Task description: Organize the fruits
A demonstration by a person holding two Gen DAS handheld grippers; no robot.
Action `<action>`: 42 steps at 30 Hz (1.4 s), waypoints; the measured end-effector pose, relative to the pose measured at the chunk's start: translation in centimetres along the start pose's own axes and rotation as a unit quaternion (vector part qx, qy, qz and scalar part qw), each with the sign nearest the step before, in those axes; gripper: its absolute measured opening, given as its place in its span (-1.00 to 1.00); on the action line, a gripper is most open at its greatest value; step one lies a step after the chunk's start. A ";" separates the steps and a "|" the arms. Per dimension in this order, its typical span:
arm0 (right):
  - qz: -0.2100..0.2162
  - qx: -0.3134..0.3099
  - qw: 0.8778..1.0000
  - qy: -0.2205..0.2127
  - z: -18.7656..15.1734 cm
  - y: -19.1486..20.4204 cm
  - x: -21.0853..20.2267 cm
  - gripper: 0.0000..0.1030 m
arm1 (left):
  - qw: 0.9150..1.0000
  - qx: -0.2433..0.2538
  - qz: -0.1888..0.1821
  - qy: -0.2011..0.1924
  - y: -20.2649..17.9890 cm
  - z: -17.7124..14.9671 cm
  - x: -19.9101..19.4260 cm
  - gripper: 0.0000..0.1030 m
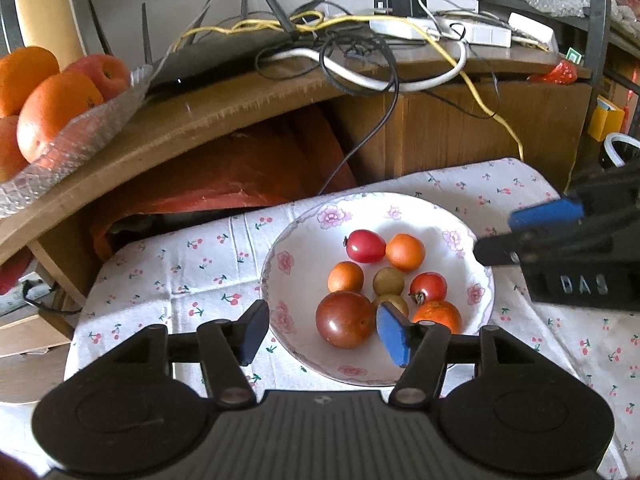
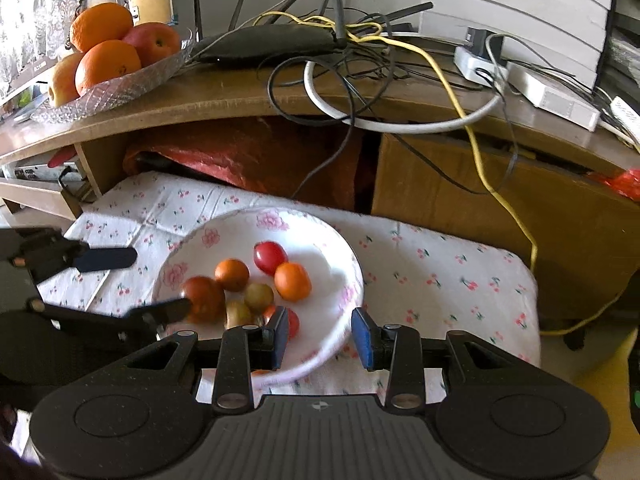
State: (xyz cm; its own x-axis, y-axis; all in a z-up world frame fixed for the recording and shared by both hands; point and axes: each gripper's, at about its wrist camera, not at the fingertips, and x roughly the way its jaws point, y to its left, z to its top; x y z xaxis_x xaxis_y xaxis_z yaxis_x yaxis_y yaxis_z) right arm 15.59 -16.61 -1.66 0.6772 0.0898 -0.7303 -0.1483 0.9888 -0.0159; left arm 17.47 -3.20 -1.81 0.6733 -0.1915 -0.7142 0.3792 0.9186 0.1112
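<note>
Both tongs are spread and hold nothing. The left tongs [image 1: 324, 330] straddle the floral bowl's [image 1: 280, 280] near rim on the cloth-covered counter [image 1: 180, 272], probably beside the big tomato [image 1: 344, 319]. The right tongs [image 2: 320, 336] bracket the opposite rim. Next: lower onto 1 fruit, close gently.

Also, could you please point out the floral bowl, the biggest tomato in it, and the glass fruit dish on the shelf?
floral bowl [image 1: 476, 294], left wrist view, right inner rim.
biggest tomato [image 1: 344, 319], left wrist view, centre of skin.
glass fruit dish [image 2: 120, 90], right wrist view, front wall.
</note>
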 end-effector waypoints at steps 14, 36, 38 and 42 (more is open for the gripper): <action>-0.005 0.012 1.000 -0.019 -1.6 0.5 -3.6 -0.38 | 0.999 -0.029 0.002 -0.034 0.1 -0.9 -3.7 0.83; -0.002 0.044 0.999 -0.009 -5.7 1.5 -6.8 -0.33 | 0.997 -0.061 0.020 -0.035 0.5 -4.3 -6.6 0.96; -0.002 0.047 0.999 -0.008 -6.2 1.7 -7.2 -0.33 | 0.997 -0.072 0.017 -0.038 0.6 -4.7 -7.0 1.00; 0.002 0.053 0.999 -0.005 -7.0 2.1 -7.7 -0.32 | 0.996 -0.074 0.026 -0.040 0.3 -5.5 -7.7 1.00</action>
State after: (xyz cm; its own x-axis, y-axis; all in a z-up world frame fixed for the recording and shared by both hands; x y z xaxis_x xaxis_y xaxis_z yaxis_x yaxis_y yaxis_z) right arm 4.99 -16.05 -0.88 0.6843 0.0940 -0.7231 -0.0744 0.9955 0.0591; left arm 8.91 0.46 -0.12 0.7408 -0.1632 -0.6516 0.2480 0.9680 0.0394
